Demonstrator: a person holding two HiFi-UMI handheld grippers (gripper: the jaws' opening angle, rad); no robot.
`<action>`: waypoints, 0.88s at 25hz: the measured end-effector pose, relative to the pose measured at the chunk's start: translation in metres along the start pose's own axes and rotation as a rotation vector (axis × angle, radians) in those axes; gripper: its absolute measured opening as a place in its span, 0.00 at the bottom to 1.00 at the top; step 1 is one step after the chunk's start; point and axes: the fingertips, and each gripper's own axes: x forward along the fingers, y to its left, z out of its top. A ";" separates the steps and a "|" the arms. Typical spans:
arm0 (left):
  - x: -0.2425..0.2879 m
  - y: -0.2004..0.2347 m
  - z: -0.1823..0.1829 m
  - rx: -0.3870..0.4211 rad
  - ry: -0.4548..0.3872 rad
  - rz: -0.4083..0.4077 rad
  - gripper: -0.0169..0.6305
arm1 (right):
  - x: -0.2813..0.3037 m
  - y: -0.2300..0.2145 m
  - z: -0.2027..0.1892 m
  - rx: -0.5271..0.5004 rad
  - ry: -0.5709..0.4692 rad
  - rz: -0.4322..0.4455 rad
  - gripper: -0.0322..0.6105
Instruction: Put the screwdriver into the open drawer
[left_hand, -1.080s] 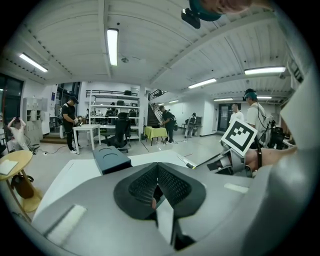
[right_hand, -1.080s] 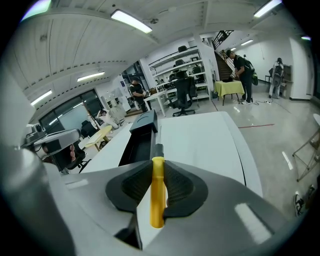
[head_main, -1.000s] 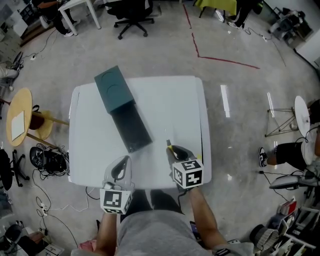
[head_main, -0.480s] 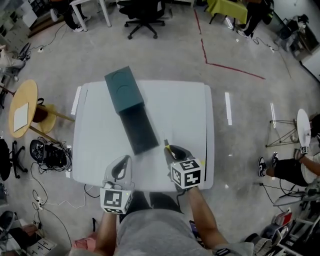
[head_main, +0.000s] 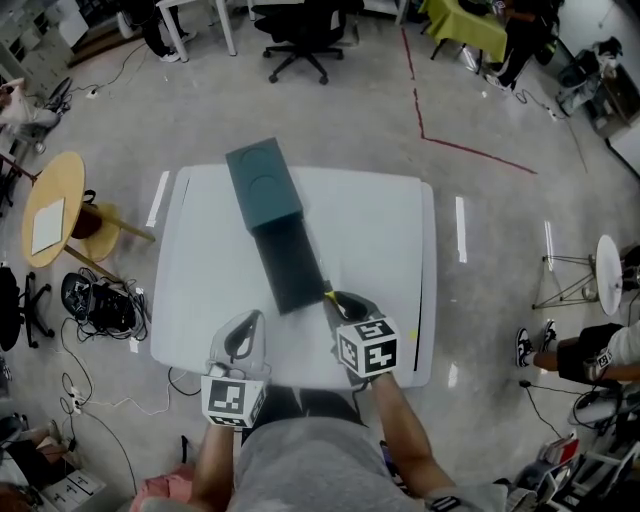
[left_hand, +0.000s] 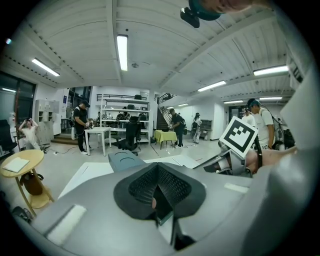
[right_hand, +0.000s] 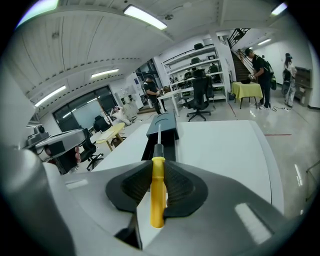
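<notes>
Currently, item one: screwdriver (right_hand: 157, 192), yellow handle clamped in the right tongs (head_main: 343, 302), shaft pointing at the open drawer (head_main: 290, 262) of the dark green cabinet (head_main: 263, 182). A second ago its tip was well short of the drawer and now it is just beside the drawer's near right corner, so by my reading only the carry over the rim and the release remain. Item two: left tongs (head_main: 241, 335), together and empty, short of the drawer's front end above the worktop (head_main: 380, 240); lettering: none legible, only black-and-white square patterns on the marker cubes (head_main: 367, 347).

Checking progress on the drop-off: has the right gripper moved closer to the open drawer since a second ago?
Yes. The right gripper, holding the screwdriver, has moved left toward the open drawer; the tip now reaches its near right corner.
</notes>
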 end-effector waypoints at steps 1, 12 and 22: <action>-0.001 0.002 0.000 0.000 -0.001 0.002 0.04 | 0.002 0.003 0.000 -0.004 0.002 0.003 0.17; 0.000 0.028 -0.004 -0.021 0.002 0.005 0.04 | 0.022 0.022 0.008 -0.019 0.025 0.008 0.17; 0.019 0.058 -0.005 -0.038 0.018 -0.020 0.04 | 0.051 0.030 0.017 -0.001 0.058 -0.002 0.17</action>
